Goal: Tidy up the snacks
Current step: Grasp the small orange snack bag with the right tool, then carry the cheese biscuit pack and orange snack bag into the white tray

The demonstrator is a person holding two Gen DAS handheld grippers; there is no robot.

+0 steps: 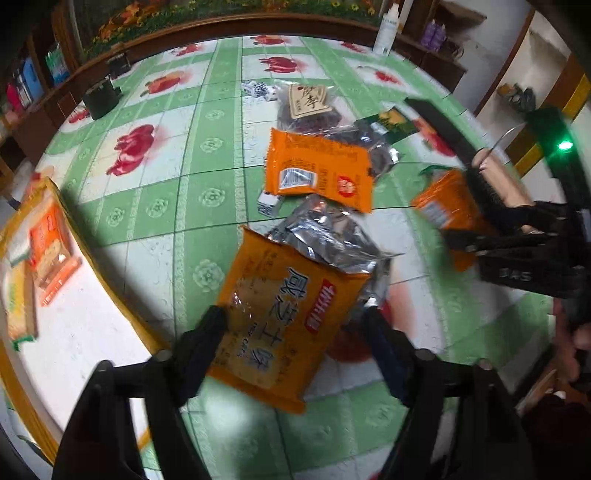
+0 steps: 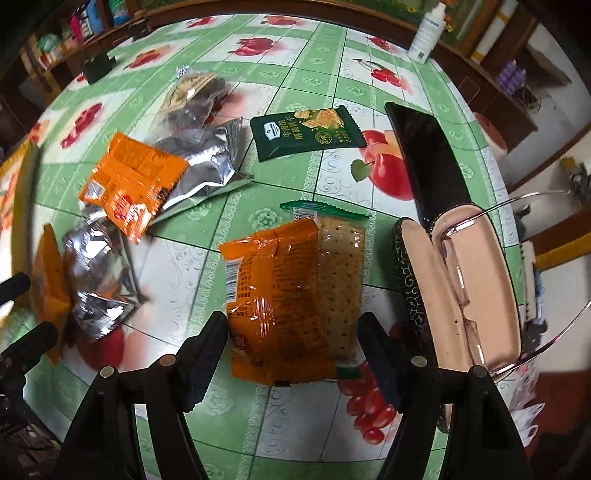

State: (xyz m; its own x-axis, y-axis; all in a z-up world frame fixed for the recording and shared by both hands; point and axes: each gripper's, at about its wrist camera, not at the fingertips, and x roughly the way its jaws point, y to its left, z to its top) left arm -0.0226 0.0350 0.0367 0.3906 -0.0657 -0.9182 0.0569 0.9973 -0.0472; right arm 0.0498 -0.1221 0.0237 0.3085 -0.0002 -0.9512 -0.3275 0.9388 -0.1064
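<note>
My left gripper [image 1: 295, 325] is open, its fingers either side of an orange cracker packet [image 1: 284, 325] that lies on a silver packet [image 1: 328, 236]. My right gripper [image 2: 293, 332] is open around another orange cracker packet [image 2: 280, 302] on the table; it also shows in the left wrist view [image 1: 447, 210]. A third orange packet [image 1: 317, 170] lies face down in the pile, beside a silver packet [image 2: 207, 170]. A dark green cracker packet [image 2: 306, 133] and a clear bag of dark snacks [image 1: 308, 107] lie farther back.
A yellow-rimmed tray [image 1: 110, 295] holding packets sits at the left. An open glasses case [image 2: 465, 288] with glasses and a black phone [image 2: 428, 162] lie at the right. A white bottle [image 2: 424, 33] and a black box [image 1: 101, 98] stand at the far edge.
</note>
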